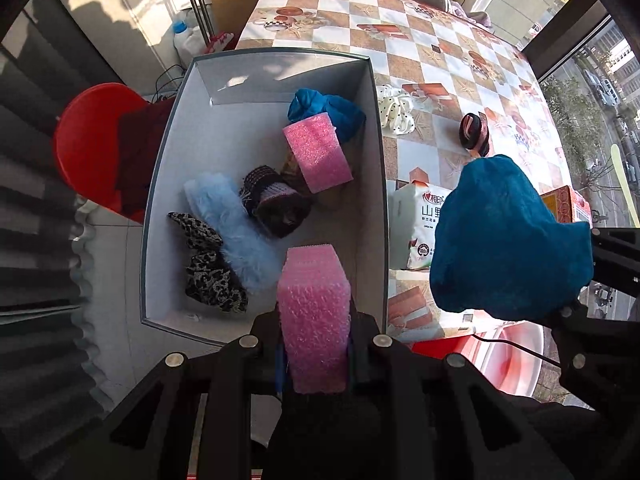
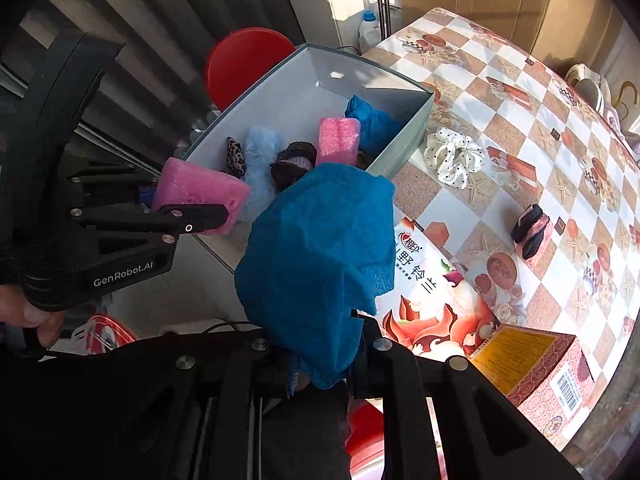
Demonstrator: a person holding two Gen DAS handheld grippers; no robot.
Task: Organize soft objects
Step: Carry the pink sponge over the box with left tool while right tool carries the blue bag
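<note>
My left gripper [image 1: 314,322] is shut on a pink foam block [image 1: 314,312] and hangs over the near end of an open grey box [image 1: 256,56]. Inside the box lie another pink foam block [image 1: 318,152], a blue cloth [image 1: 328,110], a fluffy light-blue band [image 1: 236,228], a leopard-print scrunchie [image 1: 208,268] and a dark knitted band [image 1: 272,204]. My right gripper [image 2: 316,340] is shut on a blue cloth [image 2: 320,248], held beside the box's right wall. On the table lie a white dotted scrunchie [image 2: 454,156] and a black-and-pink band [image 2: 534,230].
A checkered tablecloth [image 1: 440,40] covers the table. A tissue pack [image 2: 432,284] and a pink carton [image 2: 540,364] sit near the front edge. A red stool [image 1: 92,144] stands left of the box, a white bottle [image 1: 188,38] behind it. A hand [image 2: 36,316] grips the left tool.
</note>
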